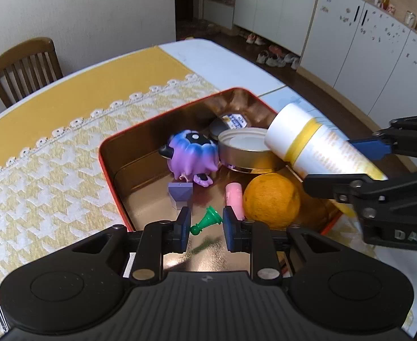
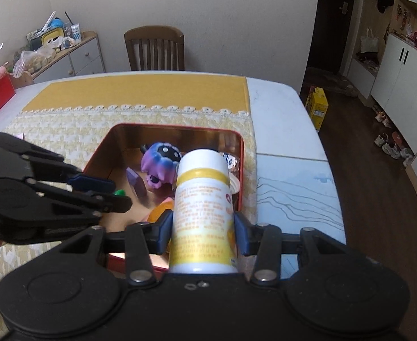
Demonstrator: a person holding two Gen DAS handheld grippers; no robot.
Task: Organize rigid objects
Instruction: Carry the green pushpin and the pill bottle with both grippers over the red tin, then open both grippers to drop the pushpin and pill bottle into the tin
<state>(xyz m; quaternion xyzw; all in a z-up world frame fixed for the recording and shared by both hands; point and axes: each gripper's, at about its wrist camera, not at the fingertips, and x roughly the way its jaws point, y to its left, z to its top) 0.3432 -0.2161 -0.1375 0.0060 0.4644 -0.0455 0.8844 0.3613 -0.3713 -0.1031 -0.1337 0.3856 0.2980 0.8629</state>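
**Bottle held over the open tin**

On the left, the left gripper [image 1: 205, 227] hangs low over the near end of the tin [image 1: 107, 170], its jaws released and gripping nothing; a green pawn [image 1: 207, 220] lies on the tin floor in the gap between them. Just beyond sit a purple block [image 1: 180, 194] and a purple figure [image 1: 191, 159] (blue across its top). Further right lie a pink stick [image 1: 234, 199], an orange [image 1: 271, 200] touching it, and a round can [image 1: 245, 150] behind them. The tin rests on a yellow cloth [image 1: 52, 156] covering the worktop [image 1: 222, 62]. At the right, the right gripper [image 2: 202, 227] has its jaws clenched on a white bottle [image 2: 202, 207], tilted cap-first above the tin's right side.
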